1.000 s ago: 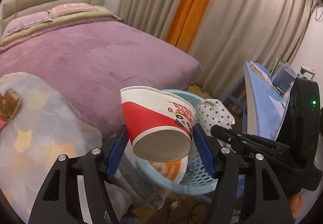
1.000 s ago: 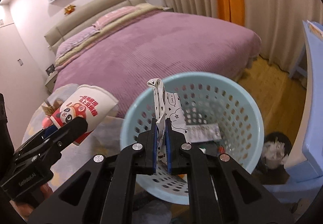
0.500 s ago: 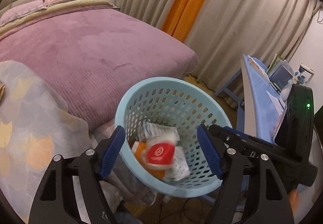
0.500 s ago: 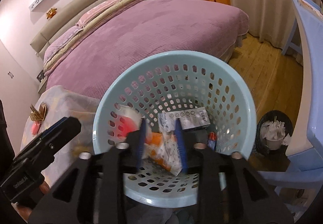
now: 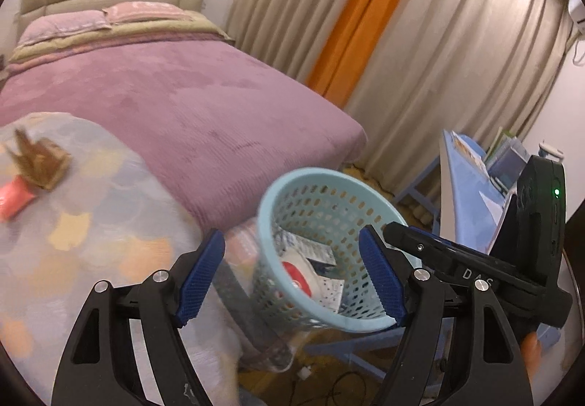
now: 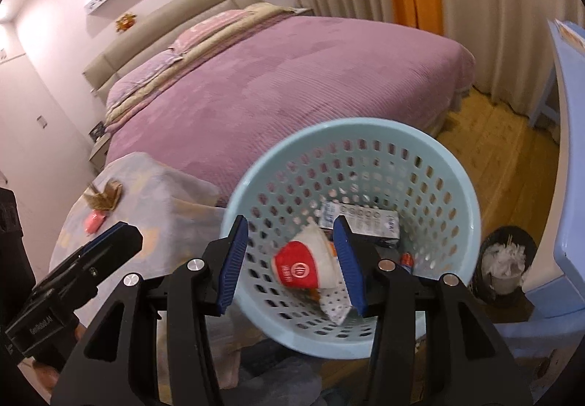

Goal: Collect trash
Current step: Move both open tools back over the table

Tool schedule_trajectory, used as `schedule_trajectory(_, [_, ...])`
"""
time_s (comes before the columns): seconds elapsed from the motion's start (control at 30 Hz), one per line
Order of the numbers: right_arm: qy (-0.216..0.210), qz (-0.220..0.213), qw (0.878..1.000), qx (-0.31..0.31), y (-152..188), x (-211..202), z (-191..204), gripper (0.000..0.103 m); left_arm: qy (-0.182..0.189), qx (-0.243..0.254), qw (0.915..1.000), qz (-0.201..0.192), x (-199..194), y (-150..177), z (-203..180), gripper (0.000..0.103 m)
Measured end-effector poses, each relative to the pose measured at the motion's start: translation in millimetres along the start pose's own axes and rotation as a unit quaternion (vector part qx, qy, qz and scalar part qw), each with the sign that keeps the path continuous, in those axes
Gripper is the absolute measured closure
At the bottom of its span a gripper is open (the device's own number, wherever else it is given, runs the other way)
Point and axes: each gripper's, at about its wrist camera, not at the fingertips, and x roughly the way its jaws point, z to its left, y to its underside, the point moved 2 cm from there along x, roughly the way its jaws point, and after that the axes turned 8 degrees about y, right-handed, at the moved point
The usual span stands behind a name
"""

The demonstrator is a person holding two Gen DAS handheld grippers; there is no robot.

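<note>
A light blue perforated basket (image 5: 318, 173) (image 6: 347, 124) stands beside the cloth-covered table. Inside it lie a red-and-white paper cup (image 5: 296, 272) (image 6: 307, 263), a white patterned wrapper (image 6: 334, 307) and a small printed box (image 6: 365, 219). My left gripper (image 5: 290, 237) hangs above the basket's near left side, jaws opening with nothing held between them. My right gripper (image 6: 290, 223) hovers over the basket's near rim, jaws also opening and empty. On the cloth lie a crumpled brown paper piece (image 5: 40, 164) (image 6: 104, 195) and a pink packet (image 5: 12, 199) (image 6: 93, 221).
A bed with a purple cover (image 5: 190, 102) fills the space behind. A blue desk (image 5: 464, 186) with books stands at the right, a small black bin of tissue (image 6: 504, 263) beside it. Beige and orange curtains (image 5: 365, 22) hang behind. Cables lie on the wooden floor.
The left gripper let the paper cup go and the right gripper let the patterned wrapper go; both now lie in the basket. The left gripper has shifted left, bringing the table trash into view.
</note>
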Motion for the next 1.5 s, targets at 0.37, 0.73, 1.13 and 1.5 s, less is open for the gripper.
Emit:
schedule_trajectory(0.37, [-0.034,-0.011,0.997,-0.073,-1,-11,81,0.058,-0.069,-0.026,0.9957,-0.056,-77,-5,57,0.029])
schedule_trajectory(0.73, [-0.056,-0.02,0.987,-0.152,9,-2,168,0.058,-0.14,-0.084,0.9829,-0.086,-137,-8,154,0.029])
schedule_trajectory(1.13, [-0.079,-0.017,0.971,-0.224,10,30,250,0.058,-0.156,-0.078,0.9846,-0.015,-107,-14,226,0.029])
schedule_trajectory(1.5, [-0.067,0.007,0.968,-0.241,8,69,277,0.058,-0.141,-0.082,0.9865,0.008,-72,-20,250,0.029])
